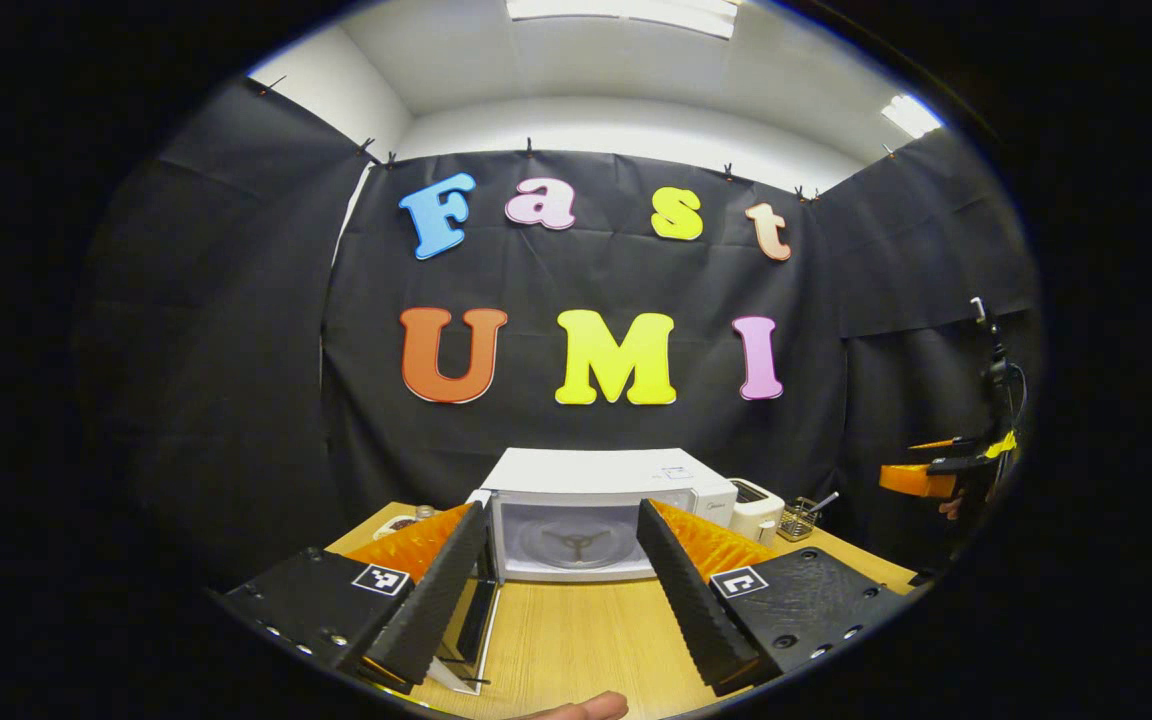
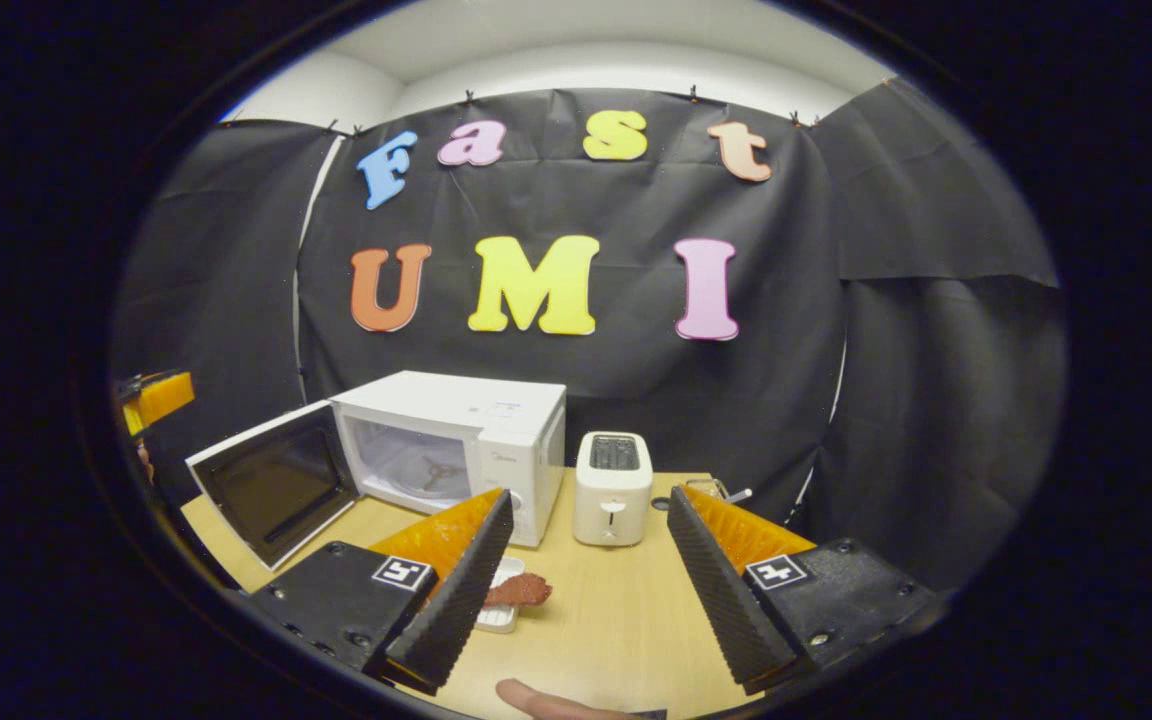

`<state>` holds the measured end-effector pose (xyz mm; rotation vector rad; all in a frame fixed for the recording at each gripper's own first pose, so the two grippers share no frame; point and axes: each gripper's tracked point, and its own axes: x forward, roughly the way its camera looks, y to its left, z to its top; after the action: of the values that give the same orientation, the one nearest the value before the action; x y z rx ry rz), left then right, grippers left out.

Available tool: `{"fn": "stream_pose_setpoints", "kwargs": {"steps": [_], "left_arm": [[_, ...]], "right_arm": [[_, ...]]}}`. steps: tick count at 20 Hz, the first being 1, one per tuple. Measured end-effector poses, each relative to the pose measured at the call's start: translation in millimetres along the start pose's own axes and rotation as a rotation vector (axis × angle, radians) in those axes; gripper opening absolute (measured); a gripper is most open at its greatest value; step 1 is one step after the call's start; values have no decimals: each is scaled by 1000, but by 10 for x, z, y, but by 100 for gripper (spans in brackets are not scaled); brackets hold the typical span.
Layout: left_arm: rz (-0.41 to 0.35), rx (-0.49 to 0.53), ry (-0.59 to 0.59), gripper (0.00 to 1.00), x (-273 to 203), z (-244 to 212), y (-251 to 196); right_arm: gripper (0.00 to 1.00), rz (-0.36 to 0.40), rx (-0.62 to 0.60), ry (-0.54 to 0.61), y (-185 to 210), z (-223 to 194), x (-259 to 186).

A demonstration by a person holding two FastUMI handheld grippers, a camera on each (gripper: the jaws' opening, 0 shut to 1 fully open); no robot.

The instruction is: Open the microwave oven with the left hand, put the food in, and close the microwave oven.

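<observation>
The white microwave (image 1: 608,470) stands at the back of the wooden table (image 1: 576,640), straight ahead of my left gripper (image 1: 562,515). Its door (image 1: 476,610) hangs open toward me, edge-on beside my left finger, and the cavity with its turntable ring (image 1: 576,545) is bare. My left gripper is open and holds nothing. In the right gripper view the microwave (image 2: 456,440) sits left of centre with its door (image 2: 276,490) swung wide. A reddish-brown piece of food (image 2: 521,590) lies on a small white tray (image 2: 498,615) by the inner finger of my open right gripper (image 2: 590,497).
A white toaster (image 2: 613,487) stands right of the microwave, with a small holder of utensils (image 1: 798,518) beyond it. The other gripper (image 1: 926,478) hovers at the far right of the left gripper view, and the left one (image 2: 161,395) shows at the right gripper view's left edge.
</observation>
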<state>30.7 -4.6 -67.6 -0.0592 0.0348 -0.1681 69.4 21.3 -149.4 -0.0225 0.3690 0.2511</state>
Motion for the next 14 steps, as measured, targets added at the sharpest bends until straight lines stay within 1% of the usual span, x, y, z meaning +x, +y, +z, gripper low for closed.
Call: {"fn": "stream_pose_setpoints", "kwargs": {"steps": [2, 4, 5, 7, 8, 9, 10, 12, 14], "left_arm": [[-4, 3, 6, 93, 123, -47, -56], [-7, -19, 13, 94, 207, -79, -91], [-4, -27, 16, 94, 238, -99, -86], [44, -9, 26, 94, 303, -175, 29], [70, 1, 34, 93, 320, -203, 88], [83, 9, 43, 93, 334, -237, 108], [88, 8, 51, 93, 335, -266, 118], [105, -10, 52, 93, 339, -277, 162], [162, -6, 26, 94, 334, -245, 337]], "right_arm": [[99, 20, 18, 65, -58, -197, 262], [99, 63, 27, 150, -32, -446, 528], [92, 89, 33, 196, -14, -590, 648], [92, 150, 72, 296, 58, -886, 865], [100, 188, 96, 349, 122, -1026, 943], [89, 225, 121, 396, 216, -1162, 1000], [96, 263, 147, 435, 299, -1277, 1055], [95, 325, 204, 506, 416, -1487, 1162], [92, 388, 255, 572, 525, -1645, 1202]]}}
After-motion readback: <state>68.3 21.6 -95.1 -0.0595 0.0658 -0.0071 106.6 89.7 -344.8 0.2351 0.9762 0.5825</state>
